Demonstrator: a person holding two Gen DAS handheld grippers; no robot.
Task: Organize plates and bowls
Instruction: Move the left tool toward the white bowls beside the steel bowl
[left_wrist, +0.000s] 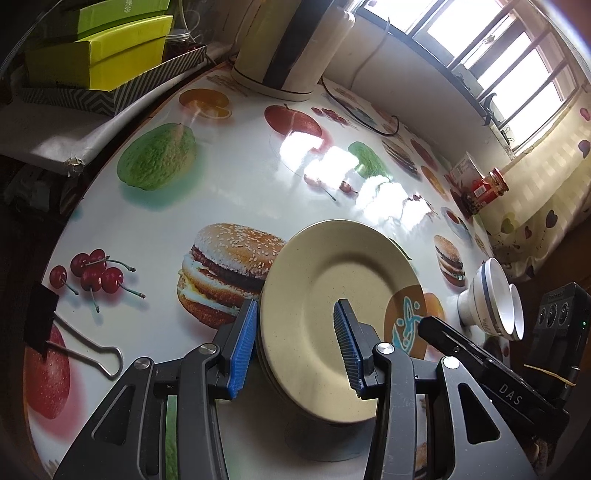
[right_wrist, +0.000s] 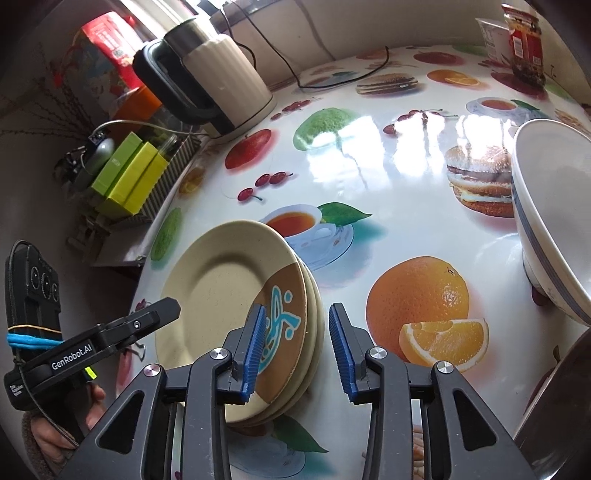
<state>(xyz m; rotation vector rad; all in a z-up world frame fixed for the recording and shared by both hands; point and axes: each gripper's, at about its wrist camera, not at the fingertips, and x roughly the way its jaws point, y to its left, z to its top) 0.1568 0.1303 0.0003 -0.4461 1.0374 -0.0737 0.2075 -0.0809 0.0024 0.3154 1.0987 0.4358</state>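
Observation:
A stack of cream plates (left_wrist: 325, 295) with a brown and blue patch lies on the fruit-print table; it also shows in the right wrist view (right_wrist: 229, 295). My left gripper (left_wrist: 295, 345) is open, its jaws standing either side of the stack's left rim. My right gripper (right_wrist: 297, 350) is open, its jaws standing either side of the stack's right rim. Stacked white bowls (left_wrist: 495, 299) with grey bands stand right of the plates; they also show large at the right in the right wrist view (right_wrist: 550, 221).
A cream electric kettle (right_wrist: 218, 85) with its cord stands at the back. Green boxes (left_wrist: 99, 55) sit in a striped tray at the left edge. A red jar (left_wrist: 487, 190) stands at the far right. A binder clip (left_wrist: 74, 343) lies near the left front edge.

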